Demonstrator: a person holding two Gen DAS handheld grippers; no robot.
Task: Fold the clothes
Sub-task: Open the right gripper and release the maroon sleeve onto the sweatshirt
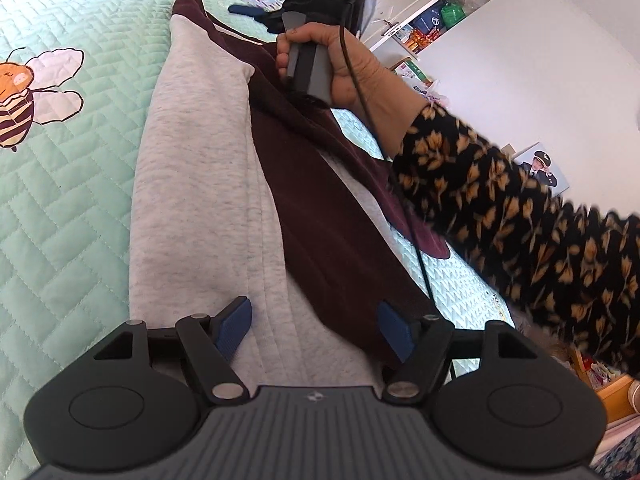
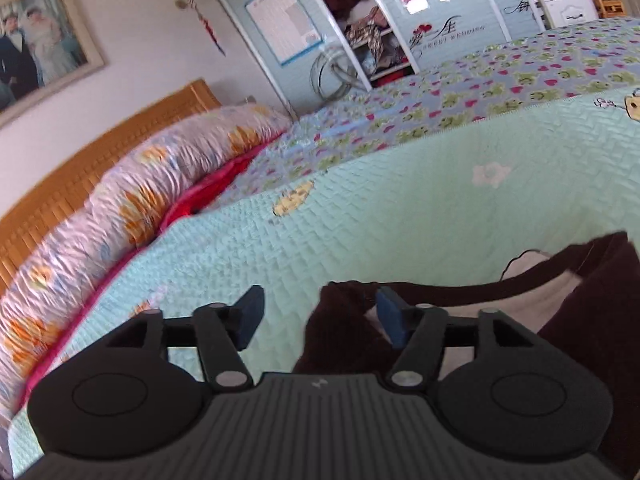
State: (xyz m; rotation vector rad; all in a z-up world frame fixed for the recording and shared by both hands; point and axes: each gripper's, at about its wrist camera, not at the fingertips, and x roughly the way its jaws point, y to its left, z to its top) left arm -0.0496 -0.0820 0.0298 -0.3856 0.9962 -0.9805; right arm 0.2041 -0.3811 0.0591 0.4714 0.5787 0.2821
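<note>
A grey and maroon sweatshirt (image 1: 200, 184) lies lengthwise on the mint quilted bedcover (image 1: 80, 220). My left gripper (image 1: 315, 326) is open low over its near end, one blue finger above the grey cloth and the other above the maroon sleeve (image 1: 340, 240). At the far end, a hand (image 1: 348, 68) holds my right gripper (image 1: 256, 12) by its grey handle. In the right wrist view my right gripper (image 2: 320, 316) stands open. The maroon cuff (image 2: 340, 332) lies bunched between its fingers, beside the right pad and well clear of the left one.
A person's flowered sleeve (image 1: 520, 216) crosses the right side above the bed edge. A floral rolled duvet (image 2: 140, 200) and wooden headboard (image 2: 80, 168) bound the bed on the left. A frog-print sheet (image 2: 480, 92) lies beyond the quilt, with wardrobes (image 2: 360, 20) behind it.
</note>
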